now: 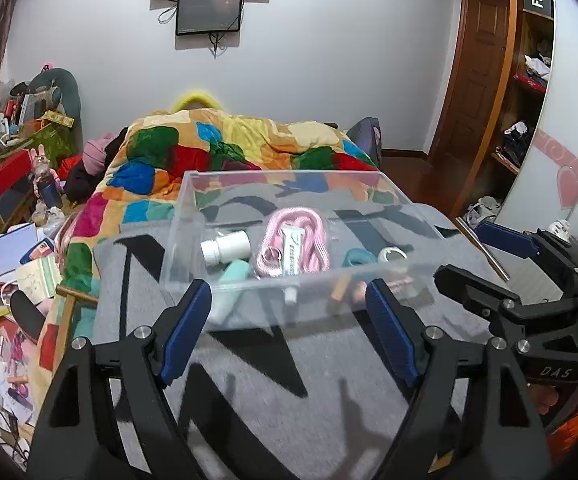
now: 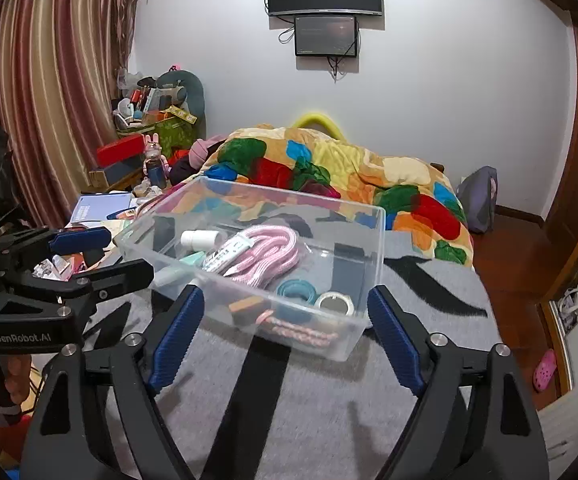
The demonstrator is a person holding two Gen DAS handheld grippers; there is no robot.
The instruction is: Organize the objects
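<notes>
A clear plastic bin [image 1: 193,200] [image 2: 373,264] stands on a grey blanket with black letters. It holds a pink cord [image 1: 313,232] [image 2: 273,256], a white tube [image 1: 292,248] [image 2: 229,250], a white bottle [image 1: 225,246] [image 2: 199,239], a mint item [image 1: 235,272], a teal tape roll [image 2: 295,290], a clear tape roll [image 1: 392,255] [image 2: 335,303] and a pink braided thing [image 2: 305,334]. My left gripper [image 1: 289,304] is open and empty just before the bin's near wall. My right gripper [image 2: 281,312] is open and empty at the bin's near corner.
The grey blanket [image 1: 289,380] [image 2: 329,420] lies on a bed with a many-coloured quilt [image 1: 217,148] [image 2: 329,164] behind the bin. Clutter and papers [image 1: 17,264] fill the left side. A wooden shelf [image 1: 529,80] stands at the right.
</notes>
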